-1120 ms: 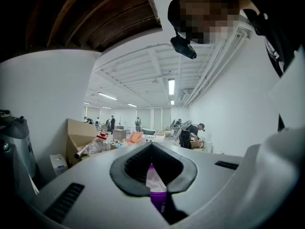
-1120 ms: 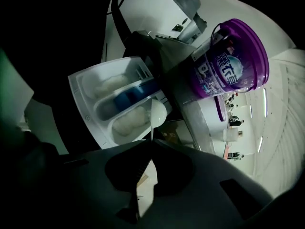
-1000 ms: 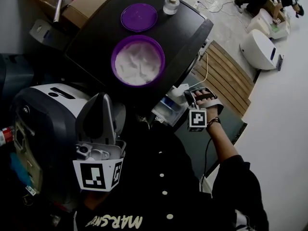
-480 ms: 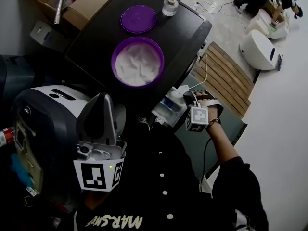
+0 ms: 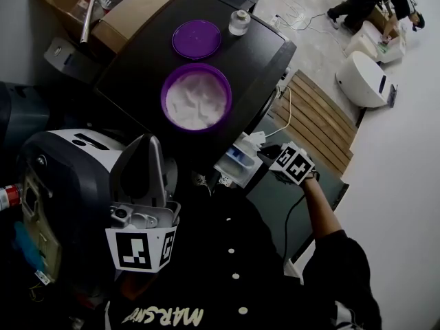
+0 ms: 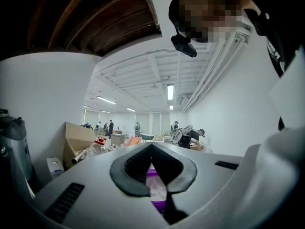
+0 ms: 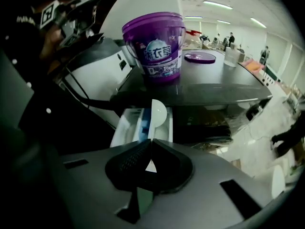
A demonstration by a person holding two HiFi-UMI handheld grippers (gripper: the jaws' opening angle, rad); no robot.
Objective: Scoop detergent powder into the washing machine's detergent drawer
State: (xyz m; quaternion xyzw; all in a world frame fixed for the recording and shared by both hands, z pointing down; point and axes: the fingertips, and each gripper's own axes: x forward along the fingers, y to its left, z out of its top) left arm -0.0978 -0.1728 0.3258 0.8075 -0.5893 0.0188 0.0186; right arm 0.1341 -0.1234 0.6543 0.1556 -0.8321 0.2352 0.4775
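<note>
1. Right gripper [image 7: 151, 141] has its jaws together, clamped on the thin handle of a white scoop [image 7: 158, 112]. The scoop's bowl sits just past the jaw tips at the centre of the right gripper view.
2. Scoop bowl hangs right over the open drawer [image 7: 125, 128], which juts from the washer front at mid-frame. Whether any powder lies in the bowl cannot be told.
3. Left gripper [image 6: 152, 147], at the lower left of the head view, has its jaws closed with nothing between them. It is well apart from the drawer.
4. Judged from this, the task is at the tipping step. The scoop is at the drawer, but no powder can be made out in the drawer's white and blue compartments, so the delivery looks unfinished.
5. Tub [image 7: 157, 51], purple, stands open on the washer top above the drawer and holds plenty of lumpy white powder [image 5: 196, 102].
6. Lid [image 5: 196, 38] lies flat beyond the tub toward the top of the head view, apart from it. A small jar [image 5: 239, 21] stands to the lid's right, and its contents are unclear.
</note>
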